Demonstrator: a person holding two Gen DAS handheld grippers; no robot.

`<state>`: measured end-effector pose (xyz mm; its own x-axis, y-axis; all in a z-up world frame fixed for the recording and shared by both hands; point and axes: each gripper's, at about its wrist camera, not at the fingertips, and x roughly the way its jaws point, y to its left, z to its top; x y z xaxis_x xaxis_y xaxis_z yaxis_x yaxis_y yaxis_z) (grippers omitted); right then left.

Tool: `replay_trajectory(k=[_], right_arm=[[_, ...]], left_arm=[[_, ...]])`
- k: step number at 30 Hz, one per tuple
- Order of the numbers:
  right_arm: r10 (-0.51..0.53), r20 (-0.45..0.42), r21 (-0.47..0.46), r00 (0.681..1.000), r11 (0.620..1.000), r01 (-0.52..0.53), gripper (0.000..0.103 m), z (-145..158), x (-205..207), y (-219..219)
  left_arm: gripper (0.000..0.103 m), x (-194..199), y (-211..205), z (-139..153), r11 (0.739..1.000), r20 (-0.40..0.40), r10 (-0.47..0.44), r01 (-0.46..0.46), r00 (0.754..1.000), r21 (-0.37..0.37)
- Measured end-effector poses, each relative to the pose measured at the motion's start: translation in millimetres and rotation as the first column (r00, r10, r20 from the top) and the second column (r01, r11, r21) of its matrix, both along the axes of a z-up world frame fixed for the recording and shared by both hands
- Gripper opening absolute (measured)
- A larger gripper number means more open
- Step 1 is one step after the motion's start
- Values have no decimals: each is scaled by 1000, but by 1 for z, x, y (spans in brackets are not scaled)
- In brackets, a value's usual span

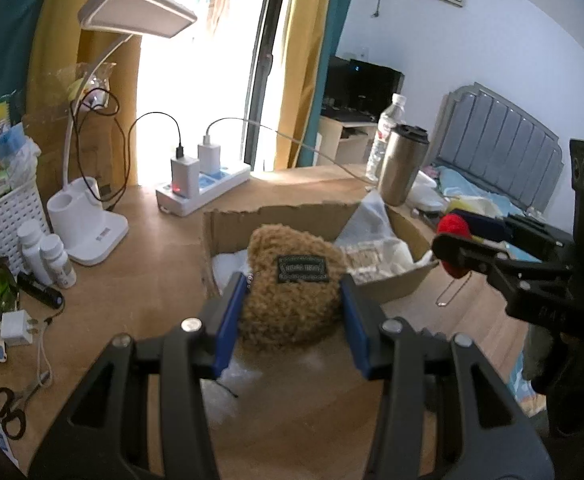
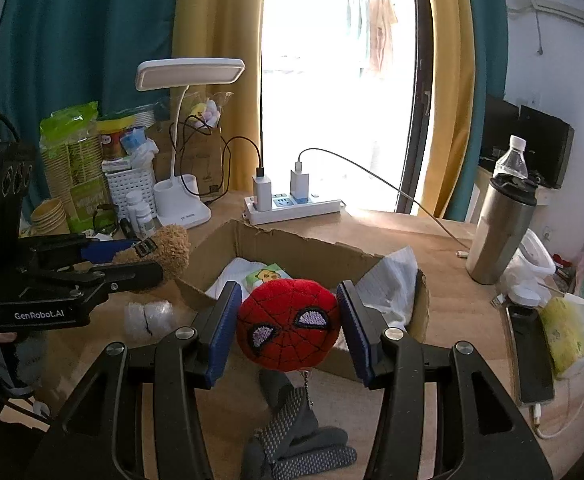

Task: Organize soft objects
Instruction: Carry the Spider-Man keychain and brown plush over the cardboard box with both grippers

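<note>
At twelve o'clock waited the cardboard box (image 2: 304, 248); left gripper (image 1: 292, 304) clamped the brown plush (image 1: 292, 284), right gripper (image 2: 289, 324) the red plush (image 2: 287, 322). Best release low inside.

Left tongs (image 1: 294, 304), right tongs (image 2: 287, 320) both clamped

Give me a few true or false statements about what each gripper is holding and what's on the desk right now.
1. The left gripper is shut on a brown fuzzy plush. True.
2. The right gripper holds a blue plush. False: it is shut on a red spider-mask plush.
3. The cardboard box is closed. False: its top is open, with white items inside.
4. A steel tumbler stands upright on the desk. True.
5. The grey gloves lie inside the box. False: they lie on the desk in front of it.
</note>
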<state>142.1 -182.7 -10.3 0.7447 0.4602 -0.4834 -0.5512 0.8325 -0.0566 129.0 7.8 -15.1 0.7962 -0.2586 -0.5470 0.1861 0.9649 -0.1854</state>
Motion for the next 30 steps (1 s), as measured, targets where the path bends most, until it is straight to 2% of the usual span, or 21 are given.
replay_trajectory(k=[18,30], right_arm=[[45,-42,-2,998,999,-45,52,-6,49,25],[49,-75,-6,996,999,-50,52,-15,71,36]], left_arm=[[48,45,16,-15,999,-38,37,-37,999,-1],[48,67,19,-25,1000,-57,17,-17,998,-8]])
